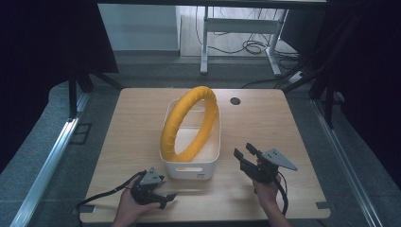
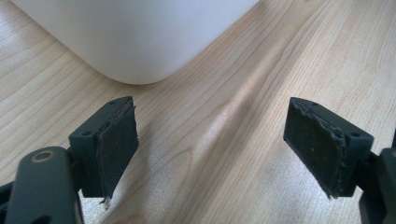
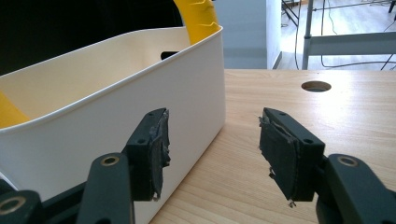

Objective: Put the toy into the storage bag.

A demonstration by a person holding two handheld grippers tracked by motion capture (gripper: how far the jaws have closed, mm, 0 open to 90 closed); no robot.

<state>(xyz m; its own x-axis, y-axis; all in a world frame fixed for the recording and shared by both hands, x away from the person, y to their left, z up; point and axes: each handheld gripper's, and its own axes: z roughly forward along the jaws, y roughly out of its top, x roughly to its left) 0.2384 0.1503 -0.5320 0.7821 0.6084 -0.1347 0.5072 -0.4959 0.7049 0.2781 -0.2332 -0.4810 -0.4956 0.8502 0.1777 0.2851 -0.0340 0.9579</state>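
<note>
A yellow padded ring (image 1: 189, 124) stands on edge in a white bin (image 1: 190, 171) at the table's middle, leaning across it from near left to far right. My left gripper (image 1: 166, 197) is open, low over the table just in front of the bin's near left corner (image 2: 135, 42). My right gripper (image 1: 245, 152) is open too, raised to the right of the bin. In the right gripper view the bin's wall (image 3: 116, 126) runs past its left jaw, with the ring's top (image 3: 198, 16) and a low yellow part (image 3: 9, 114) inside. Nothing lies between either pair of jaws.
The wooden table (image 1: 137, 123) has a round cable hole (image 1: 235, 100) at the far right of centre. Bare wood lies on both sides of the bin. Beyond the table stand a white desk frame (image 1: 236, 28) and floor cables (image 1: 255, 46); dark curtains flank both sides.
</note>
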